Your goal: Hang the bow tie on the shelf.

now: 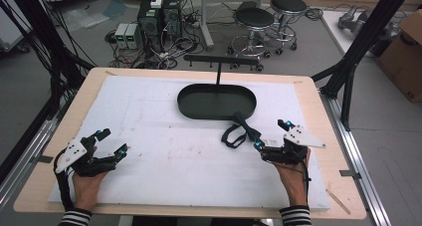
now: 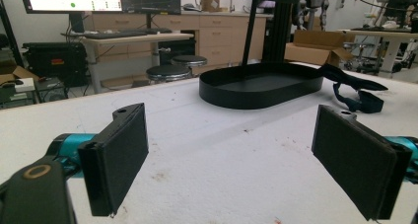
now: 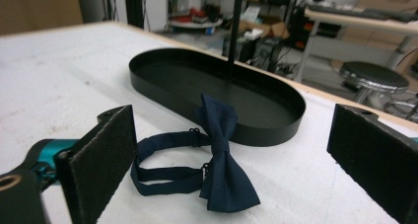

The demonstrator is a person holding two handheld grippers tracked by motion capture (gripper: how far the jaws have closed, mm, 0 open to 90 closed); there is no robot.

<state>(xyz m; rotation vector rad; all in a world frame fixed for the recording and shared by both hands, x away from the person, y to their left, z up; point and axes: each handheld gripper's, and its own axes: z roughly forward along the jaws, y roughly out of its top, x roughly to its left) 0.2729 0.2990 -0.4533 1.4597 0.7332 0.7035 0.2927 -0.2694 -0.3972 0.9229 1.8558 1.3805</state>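
The right gripper (image 1: 271, 137) is being held low over the white mat (image 1: 164, 151) at its near right, jaws spread wide and nothing gripped between them. Just ahead of it, and slightly toward the table's middle, a navy bow tie (image 3: 219, 155) is lying on the mat, framed between the two pads in the right gripper view. The tie's top wing is leaning against the near wall of the black tray (image 1: 186, 99), while its bottom wing is resting flat on the mat; the strap (image 3: 162, 169) is looping out to the side away from the tray. In the high view the tie's long axis is running from the tray's near right edge down toward the right gripper. The left gripper (image 1: 110, 143) is being held at the near left, equally wide open and empty, well apart from the tie. The right gripper is judged much the nearer, so a short forward reach would likely suffice.
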